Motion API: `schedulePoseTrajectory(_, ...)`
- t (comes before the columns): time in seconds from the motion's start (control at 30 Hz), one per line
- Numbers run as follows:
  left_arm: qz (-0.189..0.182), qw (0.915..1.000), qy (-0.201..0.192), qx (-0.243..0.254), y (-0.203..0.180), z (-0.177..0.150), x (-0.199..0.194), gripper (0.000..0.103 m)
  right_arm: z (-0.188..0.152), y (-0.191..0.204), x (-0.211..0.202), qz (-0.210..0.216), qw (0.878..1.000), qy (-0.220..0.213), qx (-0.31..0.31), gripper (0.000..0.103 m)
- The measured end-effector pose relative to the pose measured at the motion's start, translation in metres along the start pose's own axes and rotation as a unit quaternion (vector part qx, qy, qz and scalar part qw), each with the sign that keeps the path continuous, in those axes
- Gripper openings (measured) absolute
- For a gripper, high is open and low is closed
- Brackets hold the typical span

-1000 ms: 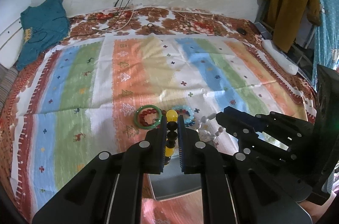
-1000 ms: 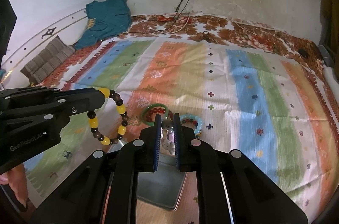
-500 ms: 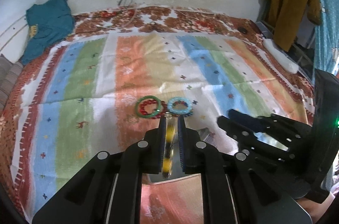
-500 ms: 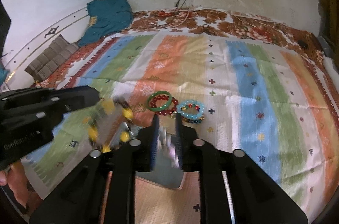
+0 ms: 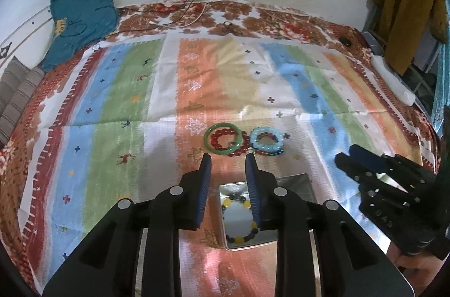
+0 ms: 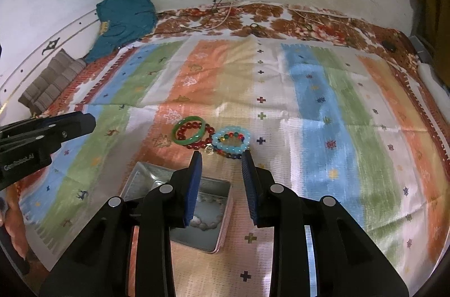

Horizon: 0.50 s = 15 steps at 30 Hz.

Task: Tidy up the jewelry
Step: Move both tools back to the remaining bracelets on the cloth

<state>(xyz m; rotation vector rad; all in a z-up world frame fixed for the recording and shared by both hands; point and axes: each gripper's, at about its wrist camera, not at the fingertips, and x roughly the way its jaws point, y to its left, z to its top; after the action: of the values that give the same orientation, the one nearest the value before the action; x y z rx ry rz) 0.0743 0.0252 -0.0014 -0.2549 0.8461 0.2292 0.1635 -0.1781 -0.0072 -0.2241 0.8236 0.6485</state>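
Both tools, left tool [image 5: 228, 163] and right tool [image 6: 218, 160], are hanging released over the tin [image 5: 292, 183]; overlapping bracelets [image 6: 209, 138] risk snagging together when one is being lifted.

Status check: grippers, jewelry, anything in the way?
Left gripper, right gripper: jaws open, empty. Yellow-and-black bead bracelet in silver metal tin. Green bangle on cloth. Nothing blocking.

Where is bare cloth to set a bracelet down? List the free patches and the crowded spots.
Free: the blue and green stripes right of the light blue bracelet, and the green stripe left of the green bangle. Crowded: the bracelet cluster just beyond the metal tin, which already holds beads.
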Motion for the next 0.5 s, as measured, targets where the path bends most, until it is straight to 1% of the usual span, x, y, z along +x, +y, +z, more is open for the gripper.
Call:
schedulePoseTrajectory(0.03, 0.002, 1.0, 0.001, 0.0, 0.001, 0.0, 0.001, 0.026, 0.0, 0.0, 0.0, -0.002, 1.0, 0.0, 0.0, 0.03)
schedulePoseTrajectory(0.07, 0.004, 1.0, 0.002, 0.0, 0.001, 0.001, 0.002, 0.028, 0.001, 0.0, 0.0, -0.003, 1.0, -0.001, 0.001, 0.03)
schedulePoseTrajectory(0.1, 0.007, 1.0, 0.002, 0.0, 0.001, 0.001, 0.003, 0.033, 0.001, -0.001, 0.001, -0.002, 1.0, -0.001, 0.003, 0.031)
schedulePoseTrajectory(0.17, 0.014, 0.9999, 0.003, 0.002, 0.001, 0.001, 0.005, 0.039, 0.002, -0.001, 0.001, 0.0, 1.0, 0.0, 0.005, 0.034)
schedulePoseTrajectory(0.5, 0.029, 0.9995, 0.014, 0.009, 0.004, 0.004, 0.018, 0.041, 0.008, -0.004, 0.007, -0.004, 1.0, 0.001, 0.009, 0.043)
